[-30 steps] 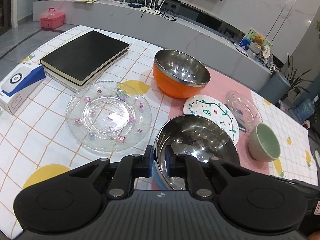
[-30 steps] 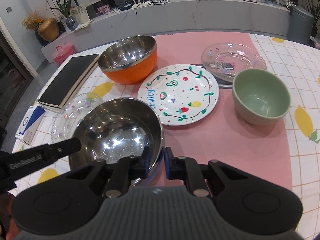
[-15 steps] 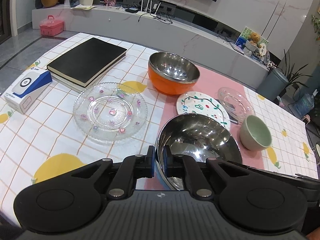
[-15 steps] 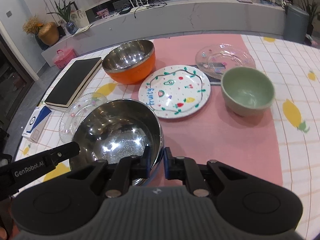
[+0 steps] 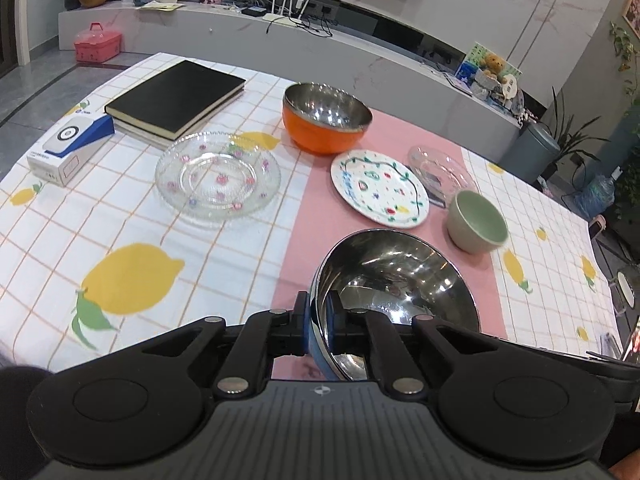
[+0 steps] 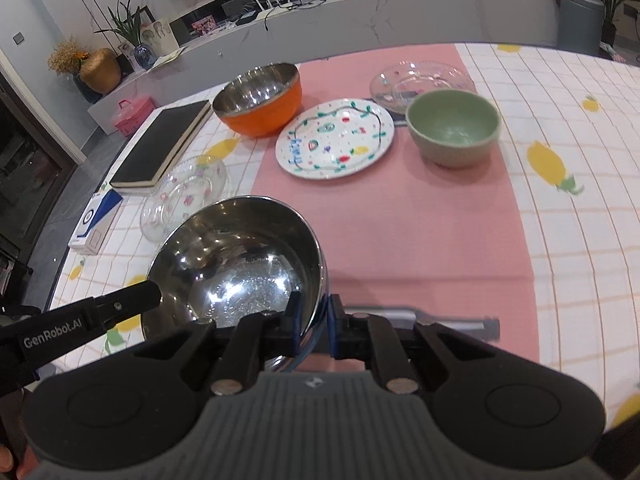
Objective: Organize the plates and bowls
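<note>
Left hand-held gripper [image 5: 318, 330] and right hand-held gripper [image 6: 311, 330] each clamp the thin rim of a shiny, blue-skinned stainless-steel bowl [image 5: 396, 280], held above the pink strip of the lemon-print surface [image 5: 120, 240]. Rigid and light but slick, it likely handles best pinched at opposite rim points.

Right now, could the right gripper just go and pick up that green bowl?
Probably not yet. The right gripper is shut on the rim of the blue steel bowl, which the left gripper also grips. The pink mat toward the green bowl lies bare, so only the full jaws hinder.
</note>
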`<action>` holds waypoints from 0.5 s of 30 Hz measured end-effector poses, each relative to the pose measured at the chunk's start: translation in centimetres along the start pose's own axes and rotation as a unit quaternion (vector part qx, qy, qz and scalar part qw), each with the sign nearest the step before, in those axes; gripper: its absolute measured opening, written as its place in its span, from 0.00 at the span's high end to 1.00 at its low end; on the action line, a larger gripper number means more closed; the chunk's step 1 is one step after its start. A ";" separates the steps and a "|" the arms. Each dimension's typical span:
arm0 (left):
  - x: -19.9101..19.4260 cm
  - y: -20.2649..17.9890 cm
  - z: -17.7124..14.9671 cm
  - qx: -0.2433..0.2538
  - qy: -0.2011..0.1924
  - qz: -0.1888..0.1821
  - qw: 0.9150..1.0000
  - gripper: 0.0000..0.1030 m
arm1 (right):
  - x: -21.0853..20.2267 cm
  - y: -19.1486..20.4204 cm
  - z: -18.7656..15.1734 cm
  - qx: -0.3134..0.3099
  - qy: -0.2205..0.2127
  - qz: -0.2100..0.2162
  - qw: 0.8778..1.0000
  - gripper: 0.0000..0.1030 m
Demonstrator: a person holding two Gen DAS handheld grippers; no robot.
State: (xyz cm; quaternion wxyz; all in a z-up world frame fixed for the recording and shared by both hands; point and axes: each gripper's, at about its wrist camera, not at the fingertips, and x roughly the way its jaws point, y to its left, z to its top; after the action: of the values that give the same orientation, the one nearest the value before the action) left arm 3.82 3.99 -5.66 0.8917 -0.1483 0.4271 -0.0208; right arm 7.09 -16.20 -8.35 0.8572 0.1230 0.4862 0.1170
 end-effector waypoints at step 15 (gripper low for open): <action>0.8 -0.4 -2.6 0.005 0.036 0.000 0.999 0.92 | -0.6 -1.5 -2.5 0.016 0.023 -0.008 1.000 0.89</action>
State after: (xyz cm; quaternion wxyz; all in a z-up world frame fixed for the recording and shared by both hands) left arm 2.40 2.84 -7.66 0.8765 -0.1433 0.4587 -0.0280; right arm 4.80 -17.53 -9.58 0.8444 0.1299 0.5088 0.1058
